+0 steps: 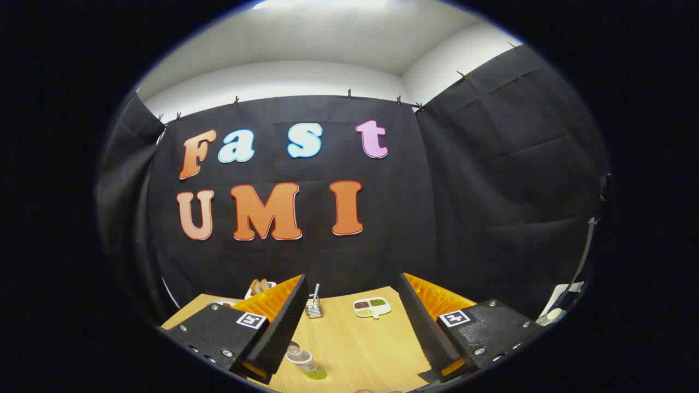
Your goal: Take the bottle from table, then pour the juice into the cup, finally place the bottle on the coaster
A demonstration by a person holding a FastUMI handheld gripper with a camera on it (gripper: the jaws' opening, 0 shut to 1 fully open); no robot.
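Observation:
My gripper [352,327] is open, its two fingers spread wide above the wooden table [360,344], with nothing between them. A small clear bottle [306,364] with a white cap and green juice inside stands on the table just inside my left finger [278,333], low and close to me. Right behind the bottle's cap a small round rim [293,347] peeks out; I cannot tell whether it is the cup. My right finger [423,327] stands well apart from the bottle.
Towards the table's far edge sit a small metal holder [314,308] with sticks and a white divided dish [372,307] of dark and green bits. A plate with bread [260,286] lies behind my left finger. Black cloth walls close the booth.

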